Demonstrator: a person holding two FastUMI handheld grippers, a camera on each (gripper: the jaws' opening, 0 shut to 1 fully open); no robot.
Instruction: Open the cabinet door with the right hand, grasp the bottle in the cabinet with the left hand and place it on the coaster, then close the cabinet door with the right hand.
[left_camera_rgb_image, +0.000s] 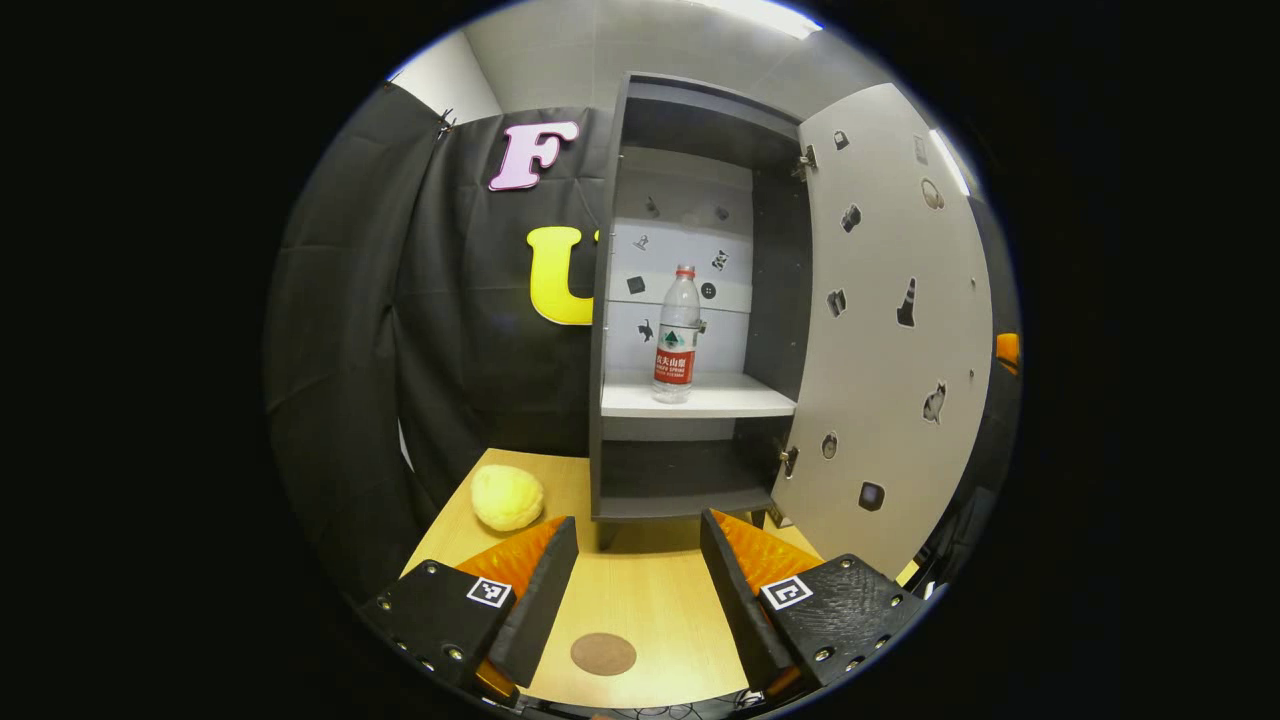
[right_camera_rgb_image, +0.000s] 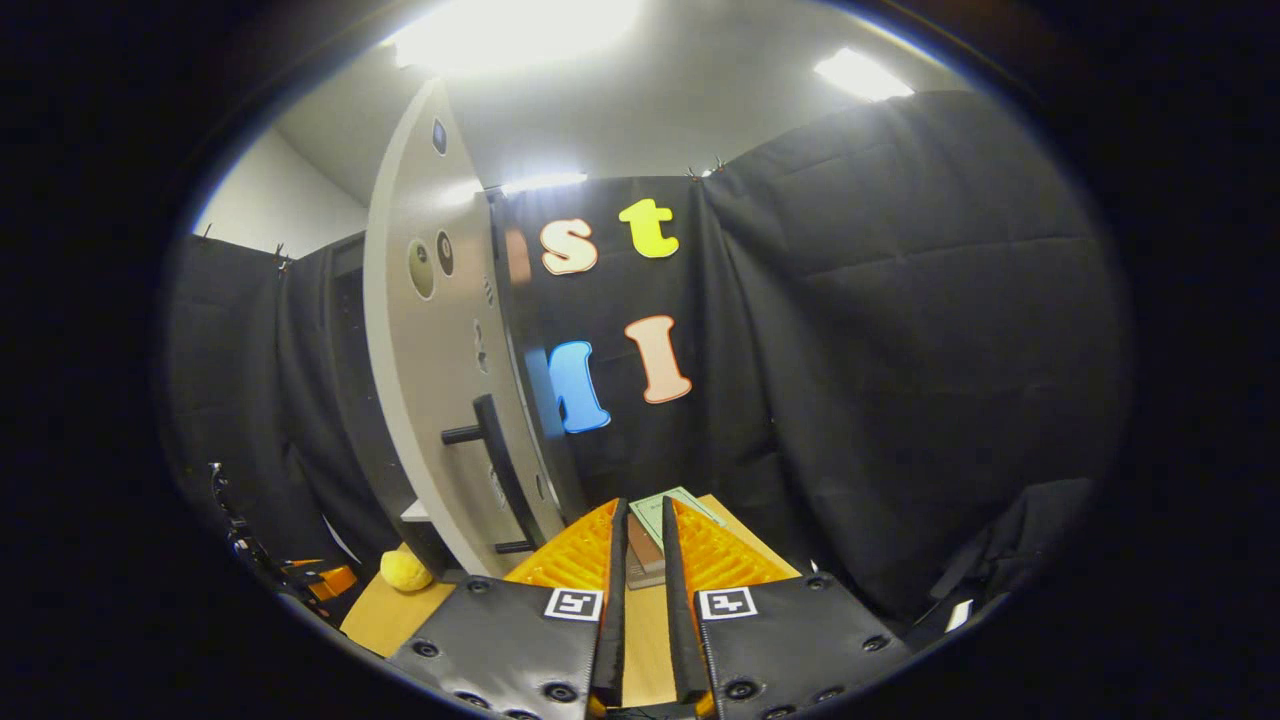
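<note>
The tall grey cabinet (left_camera_rgb_image: 598, 400) stands on the wooden table (left_camera_rgb_image: 650, 590) with its door (left_camera_rgb_image: 880, 330) swung wide open to the right. A clear water bottle (left_camera_rgb_image: 677, 340) with a red cap and red label stands upright on the white middle shelf (left_camera_rgb_image: 730, 402). My left gripper (left_camera_rgb_image: 640, 522) is open and empty, low in front of the cabinet and well short of the bottle. A round brown coaster (left_camera_rgb_image: 603, 654) lies on the table between and below its fingers. In the right gripper view the door (right_camera_rgb_image: 420, 380) and its dark bar handle (right_camera_rgb_image: 500, 470) are just to the left of my right gripper (right_camera_rgb_image: 643, 505), which is shut on nothing and apart from the handle.
A yellow plush ball (left_camera_rgb_image: 507, 497) lies on the table left of the cabinet's foot; the right gripper view shows it too (right_camera_rgb_image: 405, 570). A book with a pale green cover (right_camera_rgb_image: 682, 503) lies on the table beyond the right gripper. Black cloth walls close in the booth.
</note>
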